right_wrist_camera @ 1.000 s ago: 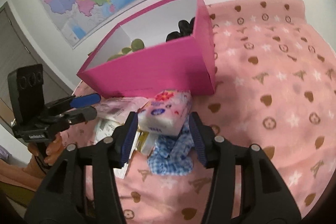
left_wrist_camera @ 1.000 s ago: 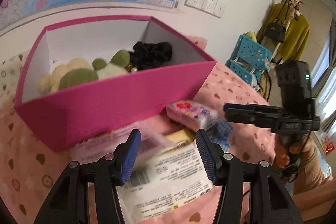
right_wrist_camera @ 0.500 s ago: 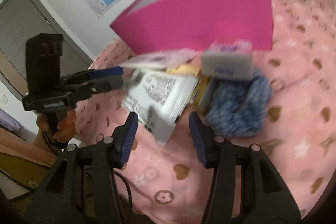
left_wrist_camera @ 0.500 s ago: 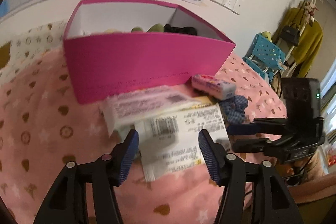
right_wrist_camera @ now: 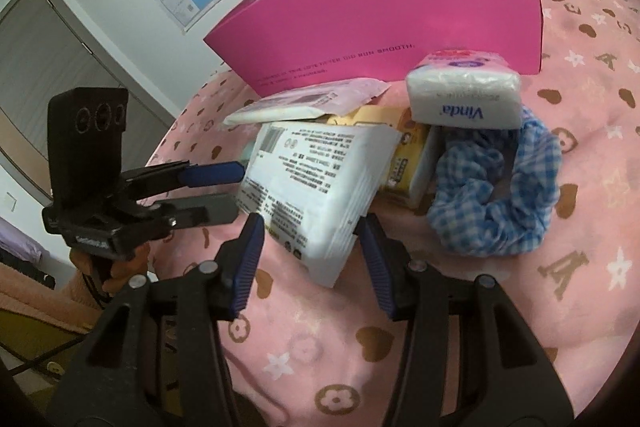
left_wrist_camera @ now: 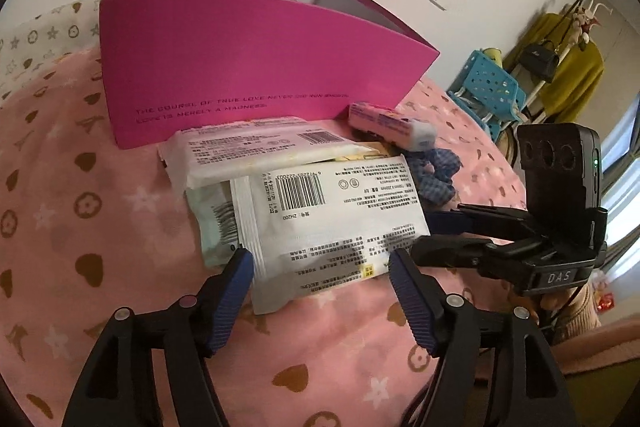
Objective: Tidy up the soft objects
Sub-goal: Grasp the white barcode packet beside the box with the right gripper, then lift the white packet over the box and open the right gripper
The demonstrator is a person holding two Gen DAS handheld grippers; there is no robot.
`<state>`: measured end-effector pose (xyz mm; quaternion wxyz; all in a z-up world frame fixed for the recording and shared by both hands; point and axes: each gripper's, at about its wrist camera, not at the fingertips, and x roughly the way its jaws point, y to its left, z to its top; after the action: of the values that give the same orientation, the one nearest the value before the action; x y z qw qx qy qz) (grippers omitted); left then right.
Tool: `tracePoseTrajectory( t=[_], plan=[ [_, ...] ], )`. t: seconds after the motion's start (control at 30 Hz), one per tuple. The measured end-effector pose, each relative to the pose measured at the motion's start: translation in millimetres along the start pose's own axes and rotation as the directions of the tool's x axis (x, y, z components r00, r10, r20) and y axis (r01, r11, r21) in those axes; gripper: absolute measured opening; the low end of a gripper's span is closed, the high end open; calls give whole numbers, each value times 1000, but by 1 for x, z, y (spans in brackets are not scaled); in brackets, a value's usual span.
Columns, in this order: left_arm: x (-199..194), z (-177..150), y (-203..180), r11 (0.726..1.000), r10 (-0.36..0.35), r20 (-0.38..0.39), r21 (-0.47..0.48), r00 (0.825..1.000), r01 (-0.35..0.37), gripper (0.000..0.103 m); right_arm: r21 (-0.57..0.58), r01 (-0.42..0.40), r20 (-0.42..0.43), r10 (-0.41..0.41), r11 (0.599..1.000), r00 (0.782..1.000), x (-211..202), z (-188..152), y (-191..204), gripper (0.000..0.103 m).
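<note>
A pile of soft packs lies on the pink blanket in front of the magenta box [left_wrist_camera: 260, 67] [right_wrist_camera: 400, 7]. On top is a white wipes pack with a barcode [left_wrist_camera: 328, 211] [right_wrist_camera: 312, 183]. My left gripper [left_wrist_camera: 320, 267] [right_wrist_camera: 236, 191] has its jaws opening around that pack's near edge, and the pads are not pressing on it. My right gripper [right_wrist_camera: 312, 229] [left_wrist_camera: 424, 235] stands open around the pack's other corner. Behind lie a pinkish-white pack [left_wrist_camera: 248, 151] [right_wrist_camera: 304, 103], a yellow pack [right_wrist_camera: 404, 155], a Vinda tissue pack [right_wrist_camera: 464, 91] [left_wrist_camera: 388, 127] and a blue gingham scrunchie [right_wrist_camera: 500, 187] [left_wrist_camera: 436, 179]. The box's inside is hidden.
A pale green pack [left_wrist_camera: 212, 223] lies under the white one. The pink blanket [left_wrist_camera: 80, 227] with heart and star prints covers the surface. A turquoise plastic basket [left_wrist_camera: 488, 87] and a rack of yellow clothes [left_wrist_camera: 568, 75] stand off the far right edge. A map and sockets hang behind the box.
Both grippers have sunk and closed in on the white barcode pack from opposite sides. The box's contents have dropped out of sight behind its wall. My left jaws stand wider apart.
</note>
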<state>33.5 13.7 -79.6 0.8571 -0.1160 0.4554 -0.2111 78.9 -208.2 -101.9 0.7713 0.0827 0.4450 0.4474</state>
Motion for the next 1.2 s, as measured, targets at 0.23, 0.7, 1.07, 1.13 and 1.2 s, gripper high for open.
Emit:
tracePoseTrajectory(
  t=[0.23,0.7,1.07,1.13,1.2],
  plan=[
    [0,-1,2,999,-26,2,-22,1000,26,77,7,22,28,-22,1000,999,-3,3,1,37],
    [12,4,-3,996,-90,-34,-16,995,90,86,26,94,66,-95,995,993,-11,0,-13,28],
    [14,4,-8,985,-169,-16,-47,985,168,82,-27,87,113,-83,996,990,-25,0,0,21],
    [10,3,-10,985,-168,-9,-43,986,167,80,-39,89,122,-84,995,989,-27,2,4,21],
    [4,3,-13,986,-165,4,-36,986,165,79,-47,86,131,-79,995,988,-31,4,6,21]
  ],
)
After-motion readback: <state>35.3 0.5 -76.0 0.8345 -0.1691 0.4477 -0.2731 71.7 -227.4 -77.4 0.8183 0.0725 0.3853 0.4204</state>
